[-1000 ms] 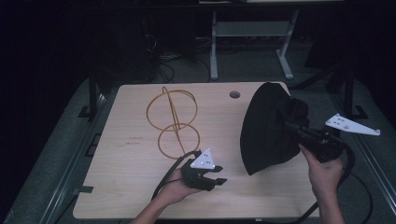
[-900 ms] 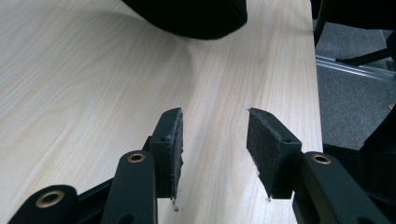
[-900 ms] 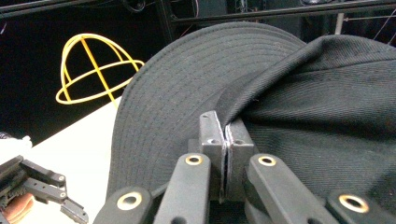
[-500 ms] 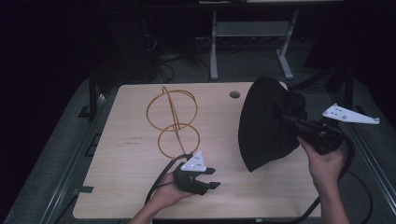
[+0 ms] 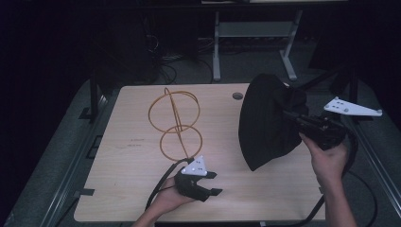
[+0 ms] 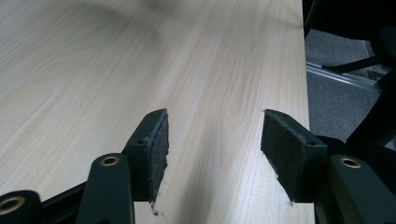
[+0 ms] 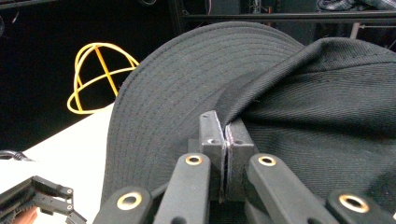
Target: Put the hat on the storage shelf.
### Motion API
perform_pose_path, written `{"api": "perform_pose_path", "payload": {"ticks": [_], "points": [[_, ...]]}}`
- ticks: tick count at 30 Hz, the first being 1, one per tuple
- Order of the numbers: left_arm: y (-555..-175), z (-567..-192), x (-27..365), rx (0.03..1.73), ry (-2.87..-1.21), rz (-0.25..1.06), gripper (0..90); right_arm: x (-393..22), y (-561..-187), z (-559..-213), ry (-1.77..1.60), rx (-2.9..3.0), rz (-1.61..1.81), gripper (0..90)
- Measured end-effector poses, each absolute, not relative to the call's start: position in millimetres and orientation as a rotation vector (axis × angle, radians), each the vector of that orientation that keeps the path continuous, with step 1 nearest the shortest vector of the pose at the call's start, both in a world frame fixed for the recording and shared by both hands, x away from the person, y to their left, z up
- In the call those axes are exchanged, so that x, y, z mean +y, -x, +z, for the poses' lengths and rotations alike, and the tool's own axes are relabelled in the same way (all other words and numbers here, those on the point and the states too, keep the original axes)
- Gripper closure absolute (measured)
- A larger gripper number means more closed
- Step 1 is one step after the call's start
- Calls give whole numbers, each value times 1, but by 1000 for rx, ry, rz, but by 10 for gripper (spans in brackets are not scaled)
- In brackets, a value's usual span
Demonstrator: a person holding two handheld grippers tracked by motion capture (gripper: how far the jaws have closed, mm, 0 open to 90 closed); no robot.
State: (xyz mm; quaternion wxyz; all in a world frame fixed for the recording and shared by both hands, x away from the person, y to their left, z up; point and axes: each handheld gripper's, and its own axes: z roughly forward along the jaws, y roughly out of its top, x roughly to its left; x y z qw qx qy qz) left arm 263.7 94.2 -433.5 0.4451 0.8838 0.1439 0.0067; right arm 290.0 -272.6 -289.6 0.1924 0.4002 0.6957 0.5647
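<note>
The right hand-held gripper (image 5: 302, 124), at the right of the high view, is clenched on the black hat (image 5: 267, 120) — in the right gripper view its jaws pinch a fold of the dark fabric where the stitched brim meets the crown, pads pressed tight together. The hat hangs lifted over the right part of the counter (image 5: 127, 161), its brim tilted down toward the wood. The left hand-held gripper (image 5: 213, 183), low in the middle of the high view, is released: its jaws have just been opening, and the left gripper view shows only bare counter between the two pads (image 6: 156, 149), nothing held. A yellow wire frame (image 5: 174, 124) of looped rings stands in the upper left part of the counter, well apart from the hat and just beyond the left hand-held gripper.
</note>
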Motion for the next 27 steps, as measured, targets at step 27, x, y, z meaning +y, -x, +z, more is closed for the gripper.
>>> {"api": "perform_pose_path", "payload": {"ticks": [27], "points": [[-267,-432,100,371,-2150,26,370,-236,-312,-249,-991,2026,1566,885]]}}
